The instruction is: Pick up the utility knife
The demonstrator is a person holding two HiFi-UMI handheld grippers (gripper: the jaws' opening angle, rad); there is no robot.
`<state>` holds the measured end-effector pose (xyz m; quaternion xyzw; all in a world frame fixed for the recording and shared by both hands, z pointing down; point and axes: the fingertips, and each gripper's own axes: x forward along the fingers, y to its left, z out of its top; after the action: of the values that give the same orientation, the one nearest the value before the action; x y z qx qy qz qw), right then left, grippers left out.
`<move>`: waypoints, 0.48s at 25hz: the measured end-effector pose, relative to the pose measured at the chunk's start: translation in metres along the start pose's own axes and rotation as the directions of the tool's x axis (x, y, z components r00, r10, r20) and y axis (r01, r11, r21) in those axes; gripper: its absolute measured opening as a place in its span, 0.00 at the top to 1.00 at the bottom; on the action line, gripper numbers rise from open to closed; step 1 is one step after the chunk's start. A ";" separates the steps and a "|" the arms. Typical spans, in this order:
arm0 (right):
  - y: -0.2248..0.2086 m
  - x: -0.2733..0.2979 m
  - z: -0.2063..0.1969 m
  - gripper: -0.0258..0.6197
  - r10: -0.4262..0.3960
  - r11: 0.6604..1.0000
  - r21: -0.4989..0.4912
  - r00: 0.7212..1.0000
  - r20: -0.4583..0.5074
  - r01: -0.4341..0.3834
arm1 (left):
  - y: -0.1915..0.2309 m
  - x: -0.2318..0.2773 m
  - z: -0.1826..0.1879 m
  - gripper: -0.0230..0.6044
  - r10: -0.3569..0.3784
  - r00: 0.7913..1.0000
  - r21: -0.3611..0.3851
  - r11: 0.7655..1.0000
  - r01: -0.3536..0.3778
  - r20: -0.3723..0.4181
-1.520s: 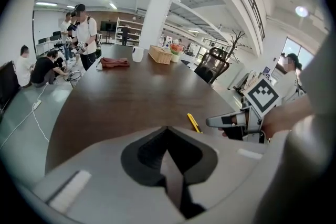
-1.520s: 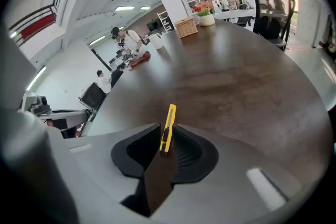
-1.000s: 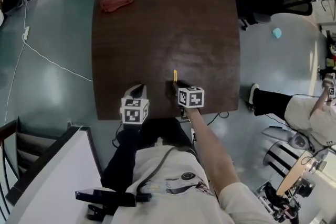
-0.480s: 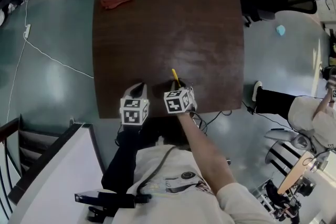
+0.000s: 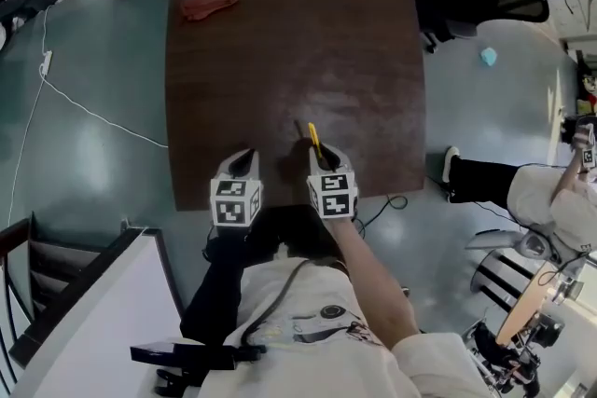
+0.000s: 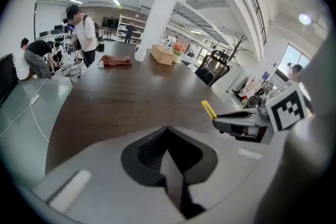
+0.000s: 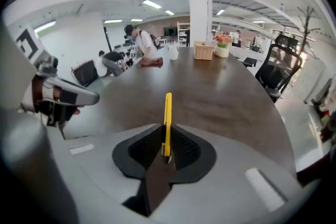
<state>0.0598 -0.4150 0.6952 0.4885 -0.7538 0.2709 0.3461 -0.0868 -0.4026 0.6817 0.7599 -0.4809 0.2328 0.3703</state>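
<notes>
Over the near edge of the long dark-brown wooden table [image 5: 298,42], the right gripper [image 7: 166,152] has its jaws clamped on the slim yellow utility knife [image 7: 167,115], which juts forward over the tabletop. Just beside it at that same edge, the left gripper [image 6: 168,160] has its jaws pressed together, with nothing between them.
</notes>
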 end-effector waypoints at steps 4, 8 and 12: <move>-0.003 -0.046 0.022 0.88 -0.014 0.998 0.059 0.993 0.121 0.006 | -0.001 -0.026 0.018 0.97 -0.033 0.995 0.045 0.999 0.029 0.096; -0.003 -0.084 0.026 0.88 -0.043 0.997 0.072 0.981 0.190 0.030 | 0.000 -0.053 0.022 0.97 -0.053 0.986 0.063 0.997 0.043 0.158; 0.007 -0.114 0.017 0.88 -0.052 0.995 0.100 0.969 0.241 0.029 | -0.004 -0.073 0.008 0.97 -0.054 0.982 0.065 0.997 0.043 0.183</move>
<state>0.0809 -0.3629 0.5949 0.5493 -0.7666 0.2376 0.2326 -0.1141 -0.3668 0.6237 0.8007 -0.4872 0.1666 0.3062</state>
